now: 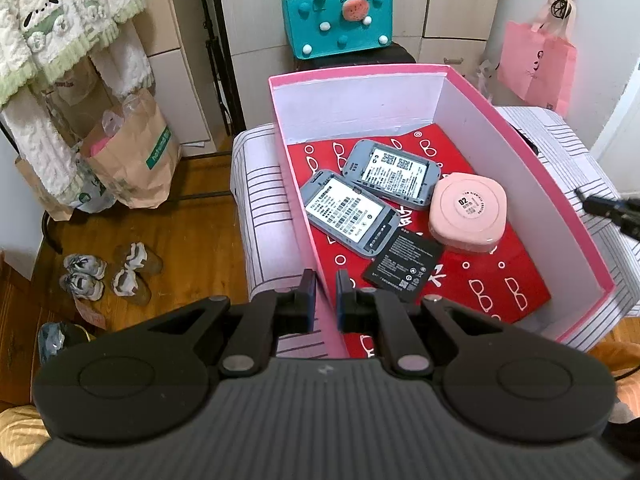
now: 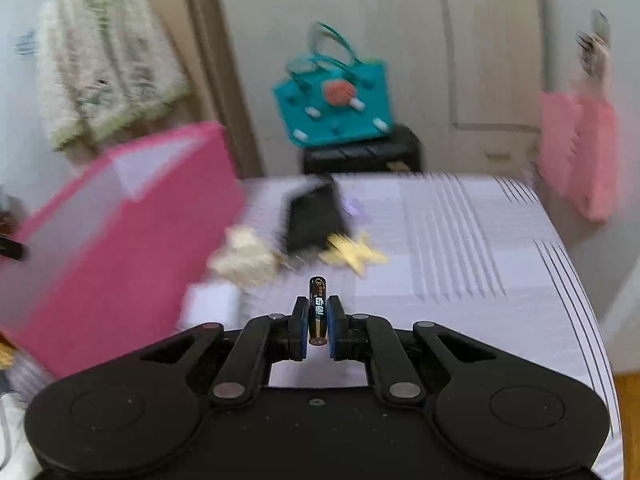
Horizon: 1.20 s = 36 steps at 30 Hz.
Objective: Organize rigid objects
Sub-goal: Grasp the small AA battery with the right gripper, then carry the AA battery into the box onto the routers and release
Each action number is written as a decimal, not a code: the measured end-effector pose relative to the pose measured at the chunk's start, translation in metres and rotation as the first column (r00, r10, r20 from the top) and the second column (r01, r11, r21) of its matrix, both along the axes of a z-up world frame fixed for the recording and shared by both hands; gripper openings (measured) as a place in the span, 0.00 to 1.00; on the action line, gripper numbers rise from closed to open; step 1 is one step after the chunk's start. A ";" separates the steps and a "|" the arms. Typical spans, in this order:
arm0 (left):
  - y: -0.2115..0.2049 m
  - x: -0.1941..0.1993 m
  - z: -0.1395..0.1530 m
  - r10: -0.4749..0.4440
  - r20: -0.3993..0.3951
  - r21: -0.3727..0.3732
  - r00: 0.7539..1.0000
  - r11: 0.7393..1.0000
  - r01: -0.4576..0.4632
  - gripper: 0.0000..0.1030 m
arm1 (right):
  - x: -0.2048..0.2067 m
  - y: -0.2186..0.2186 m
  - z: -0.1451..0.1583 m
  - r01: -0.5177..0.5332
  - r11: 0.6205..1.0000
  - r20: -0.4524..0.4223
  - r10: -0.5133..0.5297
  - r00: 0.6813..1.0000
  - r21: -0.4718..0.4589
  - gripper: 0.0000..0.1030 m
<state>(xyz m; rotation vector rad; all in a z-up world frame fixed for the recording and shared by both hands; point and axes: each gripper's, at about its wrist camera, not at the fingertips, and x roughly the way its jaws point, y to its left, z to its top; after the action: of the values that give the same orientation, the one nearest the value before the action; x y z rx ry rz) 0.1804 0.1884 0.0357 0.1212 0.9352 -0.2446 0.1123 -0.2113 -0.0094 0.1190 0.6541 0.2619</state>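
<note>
The pink box serves as the landmark: it sits open-topped on a surface covered in a white cloth with thin dark stripes, and its floor is lined with red patterned paper. Inside the box, two grey devices with barcode labels lie side by side, one toward the far wall and the other nearer the left wall, the two touching at a corner. A rounded pink case rests just beside them toward the box's right wall, and a flat black battery pack lies nearer the front, its corner tucked under the nearer grey device. The left gripper has its jaws nearly together, clamped on the box's left wall, one pad outside and one inside. To the right of the box, over the striped cloth, the right gripper has its jaws closed on a small dark cylindrical battery, which stands lengthwise between the pads and pokes out past them. Beyond it on the cloth, blurred, lie a black object, something yellow and something cream-coloured. Behind the box a teal felt bag stands on a dark stool.
</note>
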 end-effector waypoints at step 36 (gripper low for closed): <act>0.003 0.005 -0.004 -0.017 -0.024 -0.008 1.000 1.000 0.017 0.10 | 0.116 0.153 0.075 -0.466 0.882 -0.042 0.464 0.885 -0.072 0.18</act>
<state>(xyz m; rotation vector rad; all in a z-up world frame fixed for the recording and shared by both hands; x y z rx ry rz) 0.1851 0.1919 0.0320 0.1194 0.9573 -0.2656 0.2285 -0.0584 0.0661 -0.1173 0.7111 0.7002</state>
